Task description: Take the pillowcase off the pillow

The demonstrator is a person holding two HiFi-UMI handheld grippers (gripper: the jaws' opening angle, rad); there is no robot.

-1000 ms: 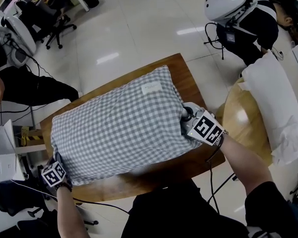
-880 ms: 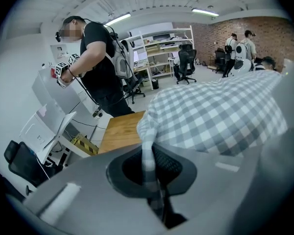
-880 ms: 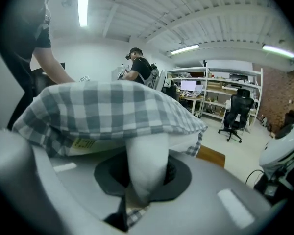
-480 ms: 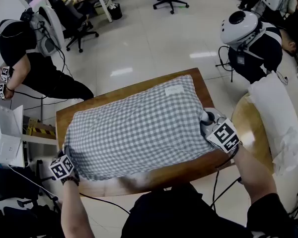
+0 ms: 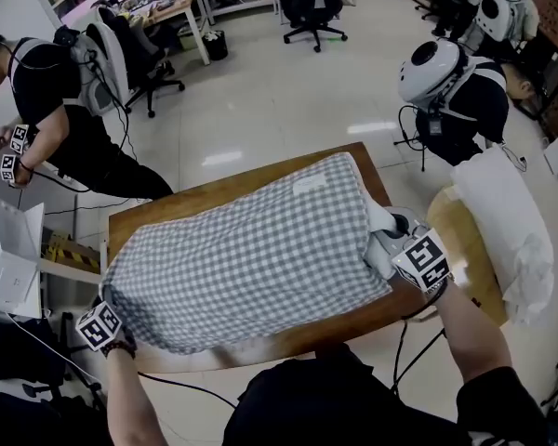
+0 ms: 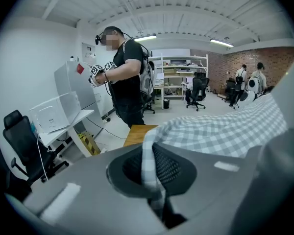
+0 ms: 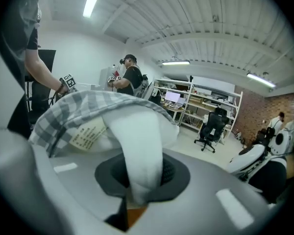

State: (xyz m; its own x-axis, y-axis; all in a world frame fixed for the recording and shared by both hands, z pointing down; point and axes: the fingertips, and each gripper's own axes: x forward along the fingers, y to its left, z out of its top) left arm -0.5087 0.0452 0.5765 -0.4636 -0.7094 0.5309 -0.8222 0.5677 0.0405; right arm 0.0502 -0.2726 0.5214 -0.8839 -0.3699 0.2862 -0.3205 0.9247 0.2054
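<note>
Presently: one checked pillowcase (image 5: 251, 258), lying across the wooden table (image 5: 158, 214). Left gripper (image 5: 108, 297): jaws clamped tight on the pillowcase's near-left corner. Right gripper (image 5: 378, 245): jaws pinched on a white corner of the pillow (image 7: 137, 141), which sticks out of the case's open right end.

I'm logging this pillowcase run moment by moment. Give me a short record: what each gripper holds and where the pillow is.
left gripper: shut on a corner of the checked pillowcase
right gripper: shut on the white pillow, at the case's open end
pillow: mostly inside the pillowcase, over the wooden table
task state: case not yet off
</note>
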